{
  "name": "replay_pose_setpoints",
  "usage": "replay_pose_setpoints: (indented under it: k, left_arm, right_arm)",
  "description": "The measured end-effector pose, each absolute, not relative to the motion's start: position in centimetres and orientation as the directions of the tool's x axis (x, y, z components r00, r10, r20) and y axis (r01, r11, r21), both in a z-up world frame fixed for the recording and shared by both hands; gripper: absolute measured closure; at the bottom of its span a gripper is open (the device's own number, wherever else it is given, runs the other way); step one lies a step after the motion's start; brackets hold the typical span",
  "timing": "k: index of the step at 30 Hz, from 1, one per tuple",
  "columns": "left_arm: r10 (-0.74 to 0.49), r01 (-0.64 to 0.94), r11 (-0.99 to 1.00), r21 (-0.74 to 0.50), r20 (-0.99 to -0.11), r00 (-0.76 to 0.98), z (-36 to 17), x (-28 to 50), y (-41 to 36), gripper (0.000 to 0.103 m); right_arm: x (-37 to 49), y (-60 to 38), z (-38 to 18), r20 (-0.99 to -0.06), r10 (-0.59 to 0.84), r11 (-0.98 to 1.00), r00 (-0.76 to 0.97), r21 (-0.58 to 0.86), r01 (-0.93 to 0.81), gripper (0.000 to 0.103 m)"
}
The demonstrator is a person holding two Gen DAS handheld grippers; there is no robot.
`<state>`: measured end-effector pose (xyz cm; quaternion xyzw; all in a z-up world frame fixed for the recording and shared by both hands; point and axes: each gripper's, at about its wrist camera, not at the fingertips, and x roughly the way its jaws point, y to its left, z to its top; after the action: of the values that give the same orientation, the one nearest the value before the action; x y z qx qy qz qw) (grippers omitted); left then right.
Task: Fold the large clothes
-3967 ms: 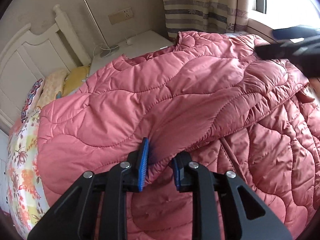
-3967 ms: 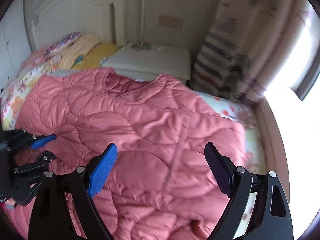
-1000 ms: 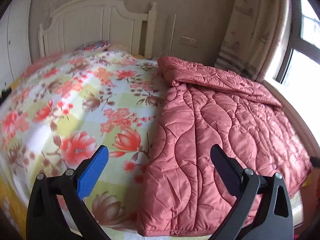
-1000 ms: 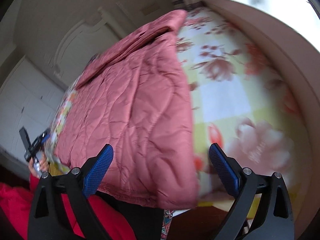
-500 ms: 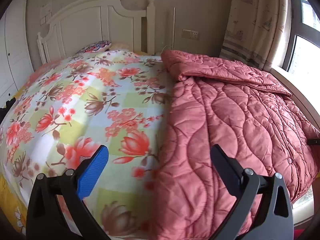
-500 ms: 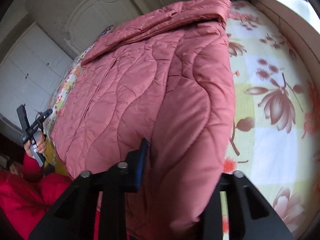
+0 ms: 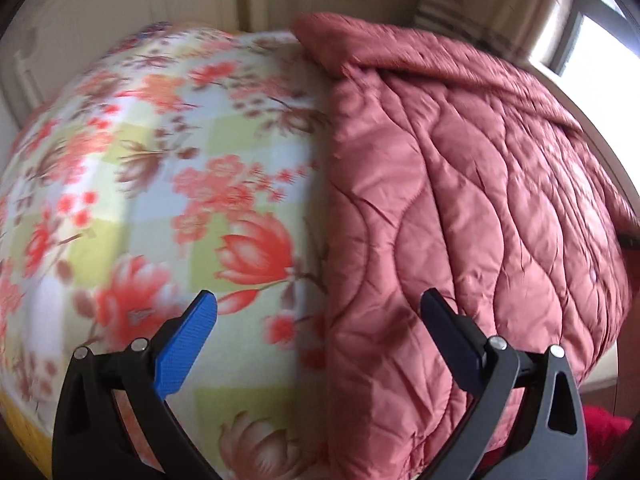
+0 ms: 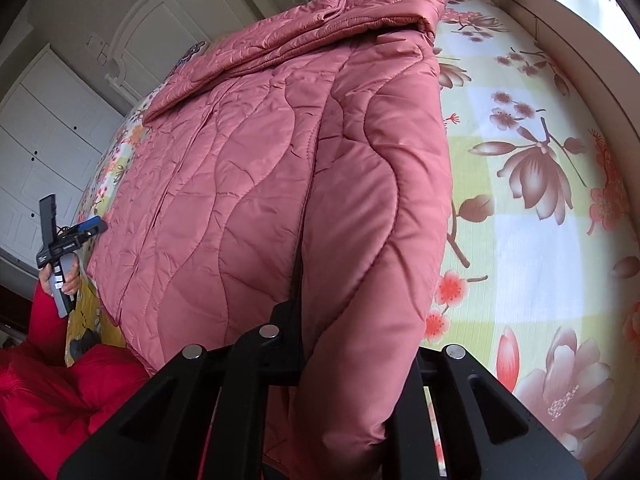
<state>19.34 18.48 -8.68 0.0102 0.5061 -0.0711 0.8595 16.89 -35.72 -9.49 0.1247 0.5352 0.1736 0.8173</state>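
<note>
- Closing is the main change: half a second back my right gripper (image 8: 344,344) had its jaws partly drawn in around the near hem of the pink quilted coat (image 8: 280,184), and a second back they stood wide apart; now they are clamped together on that hem, with padded cloth bulging out over the black fingers.
- On the left, my left gripper (image 7: 320,320) has dropped closer to the floral bedsheet (image 7: 152,184) and tipped downward; its view is blurred. Its jaws stand wide apart and hold nothing. The blue pad (image 7: 186,344) sits over bare sheet, the dark pad (image 7: 452,344) over the coat's near left corner.
- From the right wrist view, the left gripper shows small at the far left, carried by a hand (image 8: 66,280) in a red sleeve (image 8: 48,320), just off the coat's edge.
- Coat position: laid flat on the right half of the bed, already folded lengthwise, with its far end doubled back near the headboard (image 7: 100,20). Bare sheet lies on both sides.
- Judgement: one near corner is secured, the other is not. I expect the left jaws must straddle and close on their corner before the near end can be carried toward the headboard.
- Risk: lifting with one grip would skew the fold.
</note>
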Motion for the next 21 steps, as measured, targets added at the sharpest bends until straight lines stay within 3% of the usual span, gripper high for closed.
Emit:
replay_pose_setpoints:
  k: [12, 14, 16, 20, 21]
  left_arm:
    - [-0.169, 0.202, 0.975, -0.087, -0.885, 0.433, -9.9, 21.3, 16.1, 0.003]
    - [-0.146, 0.226, 0.973, -0.048, -0.887, 0.438, -9.9, 20.9, 15.0, 0.01]
    - [-0.149, 0.251, 0.967, -0.036, -0.882, 0.446, -9.6, 20.5, 14.2, 0.032]
    - [-0.174, 0.246, 0.967, -0.071, -0.888, 0.426, -8.9, 20.2, 13.7, 0.059]
    - [-0.195, 0.242, 0.965, -0.099, -0.888, 0.416, -8.8, 20.2, 13.8, 0.07]
  right_arm:
    - [17.2, -35.5, -9.4, -0.832, 0.421, 0.907, 0.361, 0.382, -0.178, 0.09]
    - [17.1, -35.5, -9.4, -0.834, 0.416, 0.909, 0.362, 0.374, -0.183, 0.09]
    - [17.1, -35.4, -9.4, -0.834, 0.414, 0.91, 0.365, 0.37, -0.185, 0.09]
    - [16.9, -35.5, -9.4, -0.824, 0.418, 0.908, 0.382, 0.374, -0.187, 0.09]
    - [16.8, -35.5, -9.5, -0.822, 0.419, 0.908, 0.386, 0.375, -0.188, 0.09]
